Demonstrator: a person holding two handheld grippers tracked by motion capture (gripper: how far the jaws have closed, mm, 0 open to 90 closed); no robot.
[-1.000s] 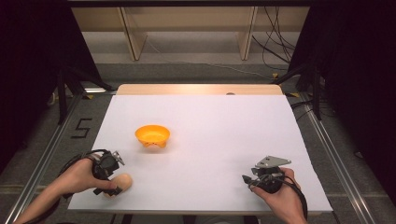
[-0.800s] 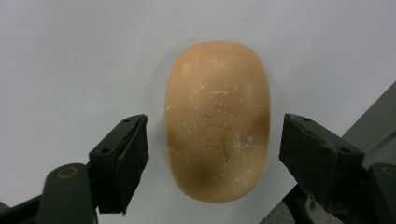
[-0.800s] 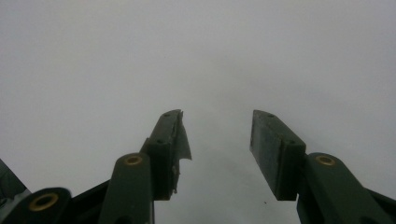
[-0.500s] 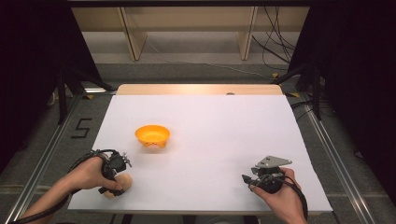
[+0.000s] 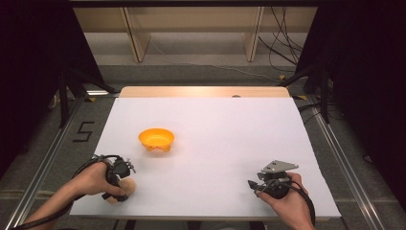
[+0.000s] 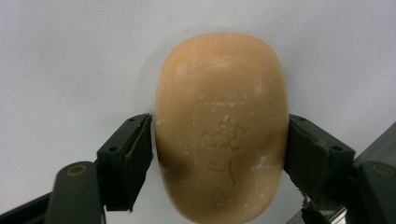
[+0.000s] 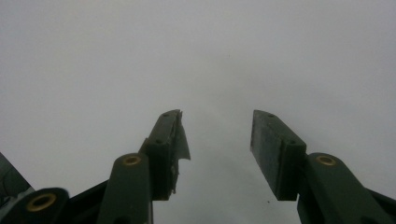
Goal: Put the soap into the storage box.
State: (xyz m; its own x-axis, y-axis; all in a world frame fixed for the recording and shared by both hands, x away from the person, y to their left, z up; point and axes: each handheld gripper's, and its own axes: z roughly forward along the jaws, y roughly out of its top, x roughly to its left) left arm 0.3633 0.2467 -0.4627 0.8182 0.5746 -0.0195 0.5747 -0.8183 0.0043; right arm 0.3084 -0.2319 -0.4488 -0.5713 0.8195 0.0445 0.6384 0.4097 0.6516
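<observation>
**A:** Where does the soap bar [image 6: 222,128] sit?

**B:** On the white table [image 5: 230,139], toward the near edge from the orange bowl [image 5: 156,139], and somewhat to the left. The left gripper [image 6: 219,144] has one jaw against each long side of it, so it looks clamped across the bar's width, though how hard it squeezes cannot be told.

**A:** How would it handle?

**B:** Probably a firm, fairly dense lump that won't give under the pads. Its rounded, smooth skin looks likely to slip, and the edges might chip if dropped. Across the middle, where the sides run nearly parallel, seems the sound place to hold, which is about where the jaws stand.

**A:** What does the left gripper view add?

**B:** The faint embossed mark and pale scuffs on the bar's face. From the high view the bar is only a tan patch beside the left hand [image 5: 93,179]. That view alone places the bowl and the right gripper [image 5: 261,184], well to the right of the bowl.

**A:** And that one?

**B:** Its jaws stand apart over bare table, holding nothing.
</observation>
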